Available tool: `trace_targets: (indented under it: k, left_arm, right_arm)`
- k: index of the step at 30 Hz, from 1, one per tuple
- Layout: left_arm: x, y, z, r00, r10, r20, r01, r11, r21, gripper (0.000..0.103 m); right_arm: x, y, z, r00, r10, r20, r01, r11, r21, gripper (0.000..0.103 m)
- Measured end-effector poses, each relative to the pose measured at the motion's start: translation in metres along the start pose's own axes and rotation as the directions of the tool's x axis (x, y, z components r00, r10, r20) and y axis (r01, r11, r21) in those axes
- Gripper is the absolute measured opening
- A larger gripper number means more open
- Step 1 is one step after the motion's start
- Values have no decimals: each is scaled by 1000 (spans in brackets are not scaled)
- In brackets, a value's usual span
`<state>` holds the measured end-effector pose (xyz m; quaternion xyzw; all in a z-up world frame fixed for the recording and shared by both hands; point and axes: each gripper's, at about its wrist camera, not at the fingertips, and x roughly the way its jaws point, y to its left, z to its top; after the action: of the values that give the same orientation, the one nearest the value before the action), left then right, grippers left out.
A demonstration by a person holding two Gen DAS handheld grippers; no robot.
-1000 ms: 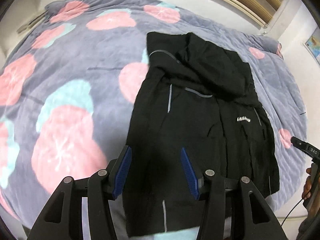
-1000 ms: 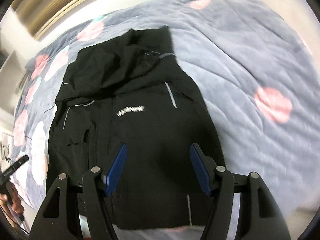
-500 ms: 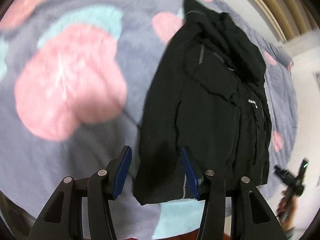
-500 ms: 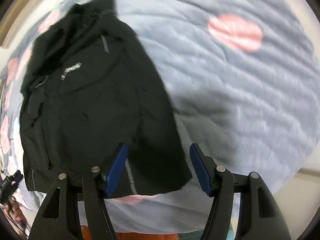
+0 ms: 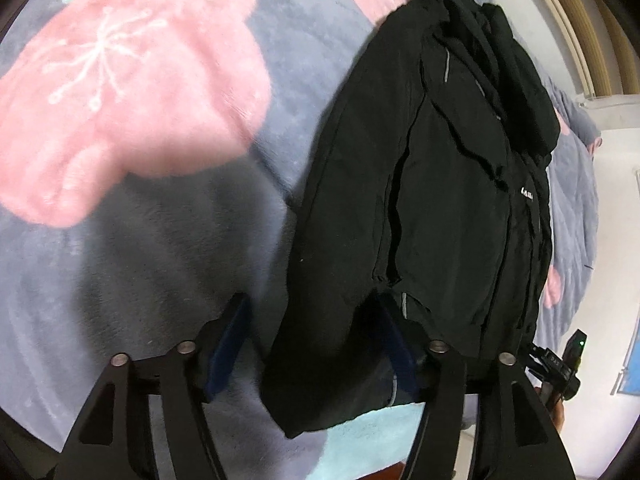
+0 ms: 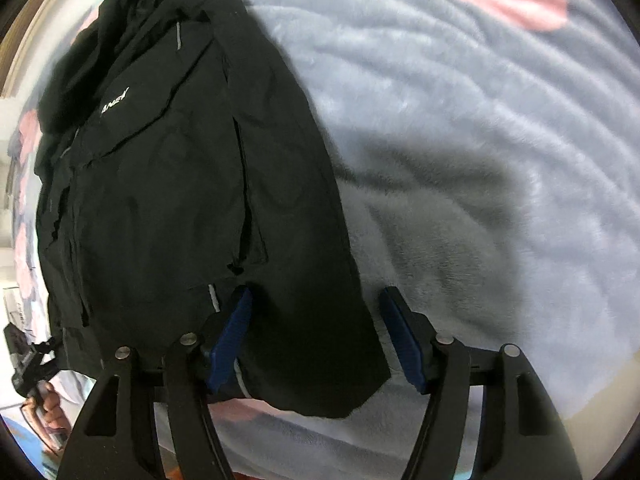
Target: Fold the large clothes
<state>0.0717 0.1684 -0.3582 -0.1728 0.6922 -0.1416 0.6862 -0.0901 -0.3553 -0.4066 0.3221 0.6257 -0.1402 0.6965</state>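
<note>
A black hooded jacket [image 5: 440, 200] with a small white chest logo lies flat on the bed, sleeves folded in along its sides; it also shows in the right wrist view [image 6: 180, 184]. My left gripper [image 5: 316, 344] is open and low over the jacket's near left corner, with the folded sleeve end between its blue pads [image 5: 230, 344]. My right gripper [image 6: 318, 340] is open and low over the near right corner, the sleeve end between its pads [image 6: 402, 340]. Neither holds the cloth.
The bed is covered by a grey plush blanket [image 5: 132, 240] with pink and teal shapes; it also shows in the right wrist view [image 6: 480, 140]. The bed's near edge runs just below both grippers. A wall and wooden headboard [image 5: 576, 40] lie beyond the jacket.
Both grippers have dropped down and spread outward, from over the jacket's hem to its two near corners. Both stay open. The jacket has not moved.
</note>
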Motion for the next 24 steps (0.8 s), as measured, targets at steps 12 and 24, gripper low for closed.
trace_targets:
  k: [12,24]
  left_arm:
    - [-4,-36,-5,999,-6,37,0,989,151,24]
    - [11,-43,4,1000,6,16,-9,991,136,10]
  right_arm:
    - [-10,26,-12,998,57,14,-53,979,-197,51]
    - [-5,41,-3,999,45,2,-44,984,-172,18]
